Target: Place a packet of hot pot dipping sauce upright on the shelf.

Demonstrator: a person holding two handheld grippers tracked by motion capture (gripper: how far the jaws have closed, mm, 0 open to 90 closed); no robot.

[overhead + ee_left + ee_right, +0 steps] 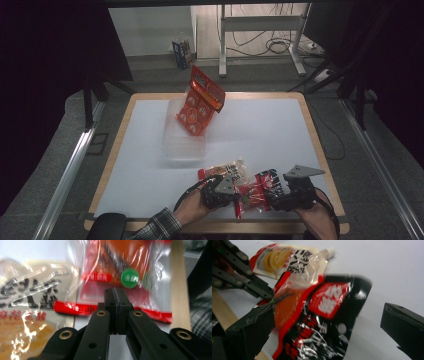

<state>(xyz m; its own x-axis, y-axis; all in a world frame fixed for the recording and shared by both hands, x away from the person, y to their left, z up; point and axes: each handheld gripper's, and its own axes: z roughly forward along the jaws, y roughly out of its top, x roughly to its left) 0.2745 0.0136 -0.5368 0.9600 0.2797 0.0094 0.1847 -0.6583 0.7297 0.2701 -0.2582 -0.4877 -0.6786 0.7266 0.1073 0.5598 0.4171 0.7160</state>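
The bench [150,150] carries a red-and-black snack packet [322,322] lying between the right gripper's [332,322] wide-open jaws. The left gripper [115,293], jaws closed together on nothing, points at the packet's clear end, just ahead.

my right gripper [324,327] stands wide open around the red-and-black snack packet [322,322]; the left gripper [242,275] sits near the spouted pouch [287,260].
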